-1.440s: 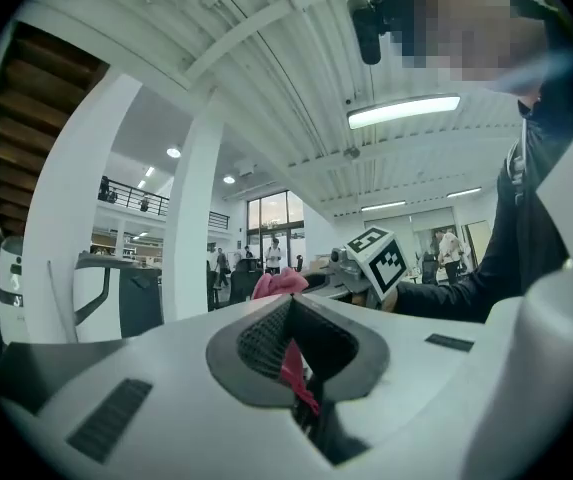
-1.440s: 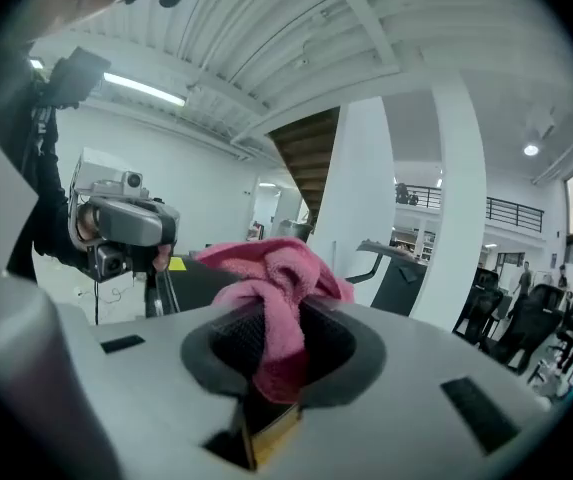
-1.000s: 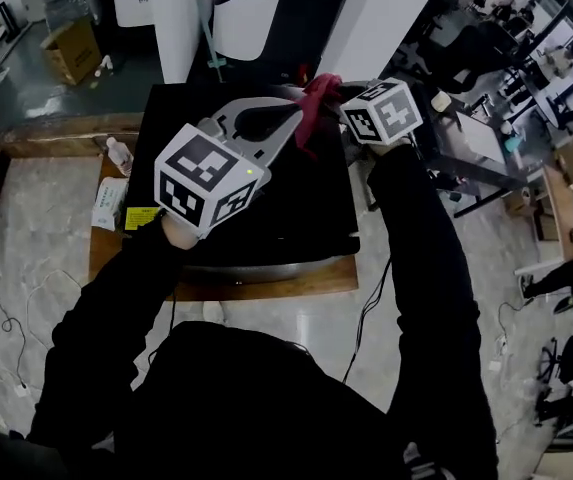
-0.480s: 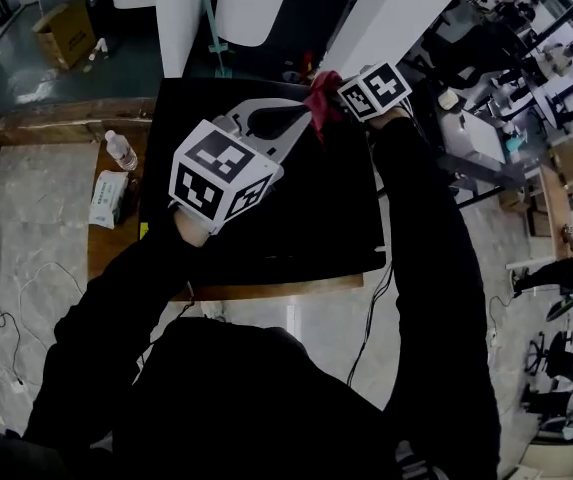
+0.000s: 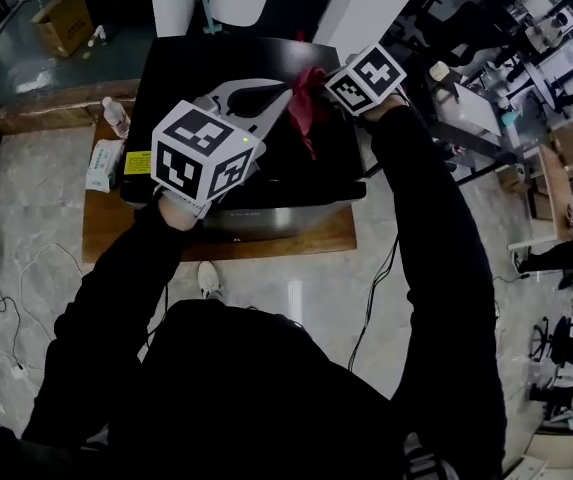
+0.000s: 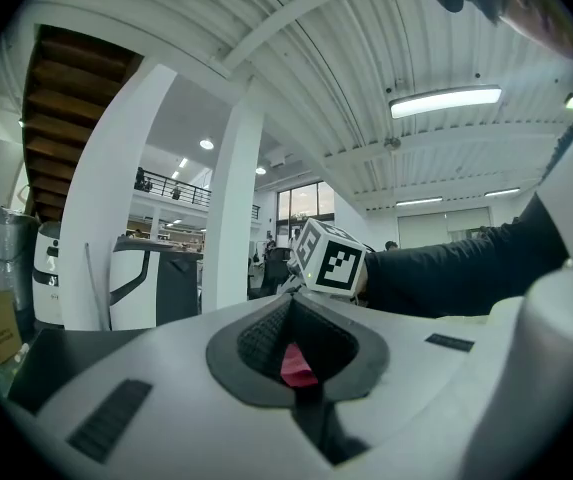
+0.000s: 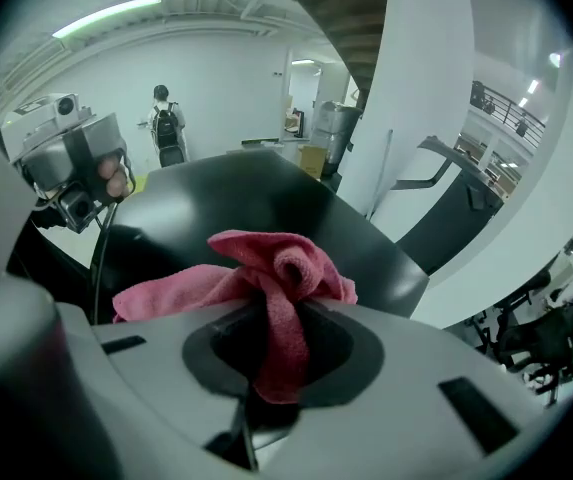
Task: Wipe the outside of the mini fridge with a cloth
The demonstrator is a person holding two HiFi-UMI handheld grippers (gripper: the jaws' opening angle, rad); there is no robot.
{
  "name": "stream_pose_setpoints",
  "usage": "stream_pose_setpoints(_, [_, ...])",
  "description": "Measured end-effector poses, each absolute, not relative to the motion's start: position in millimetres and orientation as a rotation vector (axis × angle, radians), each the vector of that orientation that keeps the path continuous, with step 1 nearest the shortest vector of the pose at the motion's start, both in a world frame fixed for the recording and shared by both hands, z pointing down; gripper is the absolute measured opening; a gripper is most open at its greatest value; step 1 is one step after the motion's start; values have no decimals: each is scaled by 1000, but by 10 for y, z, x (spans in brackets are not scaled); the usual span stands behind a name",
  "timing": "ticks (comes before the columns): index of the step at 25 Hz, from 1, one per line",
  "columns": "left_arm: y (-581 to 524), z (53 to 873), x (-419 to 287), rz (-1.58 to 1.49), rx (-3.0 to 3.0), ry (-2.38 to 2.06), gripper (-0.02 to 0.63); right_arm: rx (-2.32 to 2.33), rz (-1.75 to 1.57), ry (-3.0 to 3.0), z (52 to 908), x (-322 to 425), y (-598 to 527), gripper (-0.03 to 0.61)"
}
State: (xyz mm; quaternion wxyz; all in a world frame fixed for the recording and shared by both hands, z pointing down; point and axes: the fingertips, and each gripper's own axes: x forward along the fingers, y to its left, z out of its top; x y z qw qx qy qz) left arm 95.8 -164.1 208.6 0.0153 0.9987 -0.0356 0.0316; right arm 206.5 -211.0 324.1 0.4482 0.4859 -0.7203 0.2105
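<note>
right tool (image 7: 281,313) clamps cloth (image 7: 266,258) | left tool (image 6: 291,303) closed | head view alone shows both over mini fridge (image 5: 201,63)

The cloth (image 7: 266,268) is pinkish red and the mini fridge (image 5: 216,63) glossy black. The left gripper (image 6: 291,303) and right gripper (image 7: 266,313) are pale grey, each with a cube (image 5: 206,158) patterned in black-and-white squares. The sleeve (image 5: 426,228) is black.
</note>
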Motion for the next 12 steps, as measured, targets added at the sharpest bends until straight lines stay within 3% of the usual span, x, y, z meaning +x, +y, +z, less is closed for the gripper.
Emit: stream_pose_setpoints(12, [-494, 2246, 474, 107, 3099, -218, 6, 1032, 467, -1810, 3273, 1349, -587, 67])
